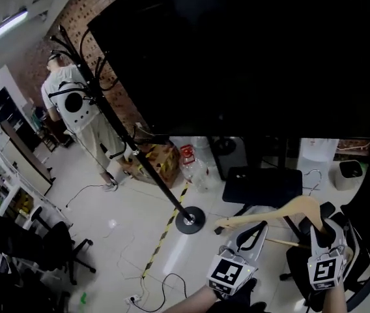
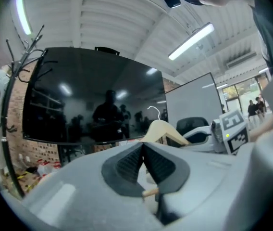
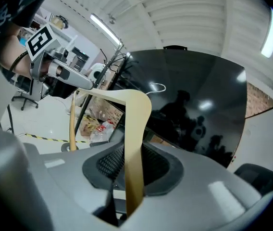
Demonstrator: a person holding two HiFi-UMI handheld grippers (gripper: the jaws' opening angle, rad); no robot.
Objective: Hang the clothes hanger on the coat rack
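Note:
A wooden clothes hanger (image 1: pixel 273 216) with a metal hook is held in the air between both grippers, low at the right of the head view. My left gripper (image 1: pixel 258 229) is shut on the hanger's thin lower bar, whose end pokes out under the pads (image 2: pixel 147 192). My right gripper (image 1: pixel 316 225) is shut on the hanger's broad wooden arm (image 3: pixel 135 129), which runs up between its jaws. The black coat rack (image 1: pixel 116 126) stands to the left, leaning in the picture from its top prongs down to a round base (image 1: pixel 190 220). It also shows as the coat rack (image 2: pixel 9 105) at the left gripper view's left edge.
A huge black screen (image 1: pixel 237 57) on a stand fills the top right. A person (image 1: pixel 74 109) stands behind the rack. Office chairs (image 1: pixel 35 243) are at lower left, a dark seat (image 1: pixel 263 185) near the hanger. A cardboard box (image 1: pixel 162 158), bottles, floor cables and striped tape (image 1: pixel 161 238) lie around the base.

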